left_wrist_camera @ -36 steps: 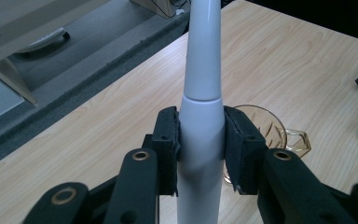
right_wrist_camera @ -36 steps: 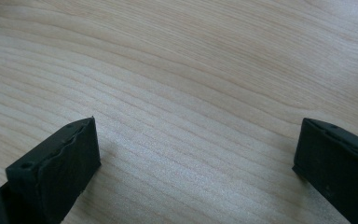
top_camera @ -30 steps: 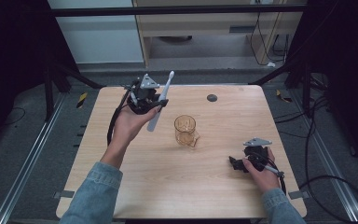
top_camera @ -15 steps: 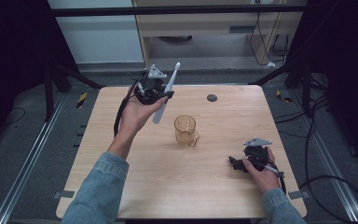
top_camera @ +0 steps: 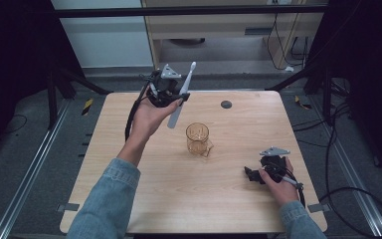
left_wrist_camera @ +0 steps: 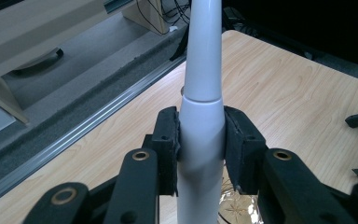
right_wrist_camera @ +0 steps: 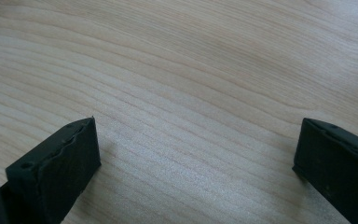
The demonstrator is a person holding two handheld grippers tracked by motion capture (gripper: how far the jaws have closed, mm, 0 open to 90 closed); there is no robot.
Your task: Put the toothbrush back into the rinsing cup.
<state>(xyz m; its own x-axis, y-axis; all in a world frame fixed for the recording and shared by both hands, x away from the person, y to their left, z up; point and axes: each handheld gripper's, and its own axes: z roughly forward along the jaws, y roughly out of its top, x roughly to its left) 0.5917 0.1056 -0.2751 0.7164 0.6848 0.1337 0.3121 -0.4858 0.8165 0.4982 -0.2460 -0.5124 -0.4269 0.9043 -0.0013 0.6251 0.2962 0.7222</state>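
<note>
Two grippers: left gripper [top_camera: 171,97], raised over the table's [top_camera: 229,199] far-left corner, clamps a white toothbrush [top_camera: 180,97] mid-handle; light, stiff, smooth, likely slippery. Amber glass cup [top_camera: 198,138] mid-table. Right gripper [top_camera: 252,175], near-right edge, gapes empty.

The white toothbrush [left_wrist_camera: 200,130] is showing a glossy two-part body between the matte black pads [left_wrist_camera: 168,149] of the left gripper [top_camera: 165,92]. Below it, the amber glass cup [top_camera: 198,138] is showing a star-cut pattern. Under the black right gripper [top_camera: 266,172], the table [right_wrist_camera: 177,84] is displaying pale wood grain. The sleeve [top_camera: 107,204] is appearing denim blue.
</note>
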